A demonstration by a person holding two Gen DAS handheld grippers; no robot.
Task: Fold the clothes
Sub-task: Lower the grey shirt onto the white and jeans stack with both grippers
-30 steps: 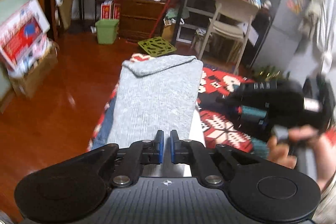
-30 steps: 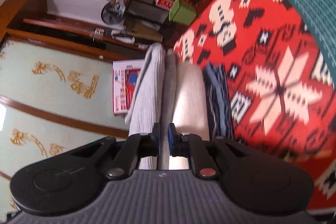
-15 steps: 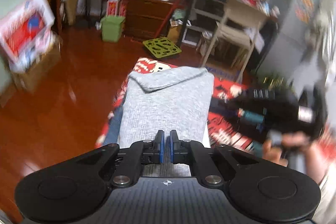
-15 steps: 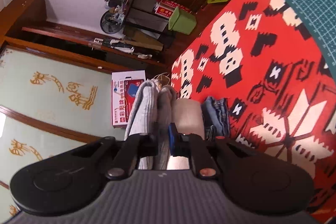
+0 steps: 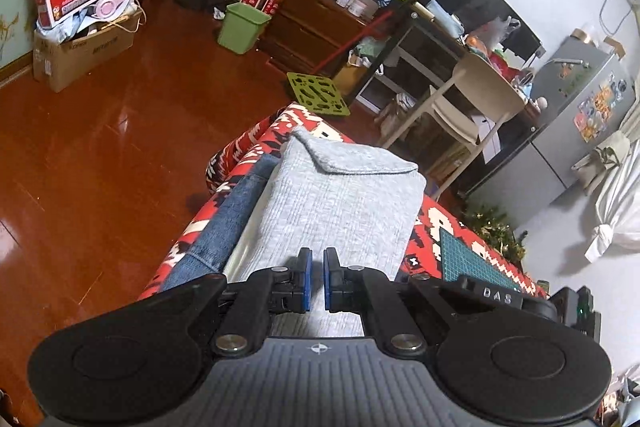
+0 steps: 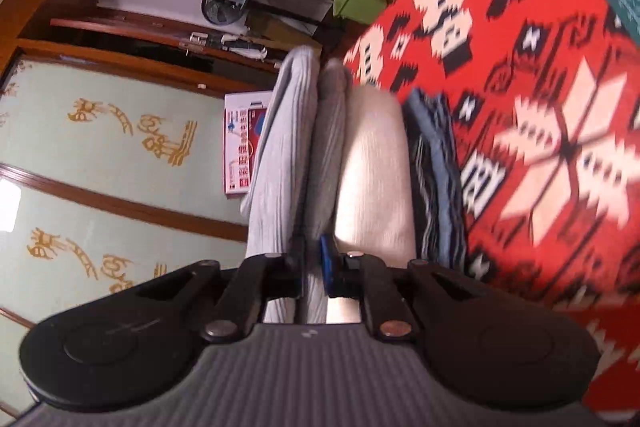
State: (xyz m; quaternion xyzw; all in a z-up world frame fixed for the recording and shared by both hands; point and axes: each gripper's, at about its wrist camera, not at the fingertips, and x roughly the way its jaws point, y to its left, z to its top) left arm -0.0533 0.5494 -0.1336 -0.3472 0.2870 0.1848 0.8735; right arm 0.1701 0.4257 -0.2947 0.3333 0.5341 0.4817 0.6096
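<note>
Folded grey garment on the clothes stack, a gripper at each side of it

The grey knitted garment (image 5: 340,203), folded to a rectangle, lay on top of a stack near the left edge of the table, which was covered by a red patterned cloth (image 6: 532,99). Under it were a cream folded piece (image 6: 374,171) and, lowest, a blue denim piece (image 5: 228,227) showing along the stack's left side. The left gripper (image 5: 317,277) hovered over the near end of the grey garment, its blue-padded jaws brought together with only a slit between them and nothing caught there. The right gripper (image 6: 311,267), turned on its side, was clamped on a grey layer at the stack's near edge. A green cutting mat (image 5: 472,259) lay on the cloth to the right of the stack.
</note>
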